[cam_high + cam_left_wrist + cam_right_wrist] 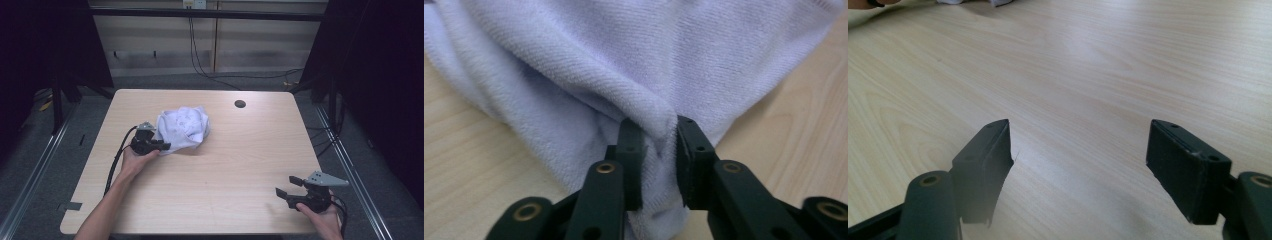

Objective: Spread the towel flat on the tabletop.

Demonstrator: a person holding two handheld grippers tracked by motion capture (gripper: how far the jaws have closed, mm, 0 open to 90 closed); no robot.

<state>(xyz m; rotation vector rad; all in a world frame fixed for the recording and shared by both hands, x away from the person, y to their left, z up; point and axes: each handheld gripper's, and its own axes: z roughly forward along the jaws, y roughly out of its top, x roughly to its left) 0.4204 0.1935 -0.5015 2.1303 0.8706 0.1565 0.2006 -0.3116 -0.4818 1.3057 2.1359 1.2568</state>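
Observation:
A crumpled white terry cloth (182, 127) lies in a heap on the wooden table (240, 165), left of centre. My left gripper (162, 146) is at the cloth's near left edge. In the left gripper view a fold of the cloth (599, 65) is bunched between the two black jaws, and my left gripper (658, 127) is shut on it just above the tabletop. My right gripper (285, 186) rests near the table's front right corner, well away from the cloth. Its jaws stand wide apart, and my right gripper (1080, 137) has bare wood between its fingers.
A round cable hole (240, 104) sits in the tabletop at the back right of the cloth. Cables (200, 60) hang down behind the table's far edge. Dark frames and floor rails flank both sides.

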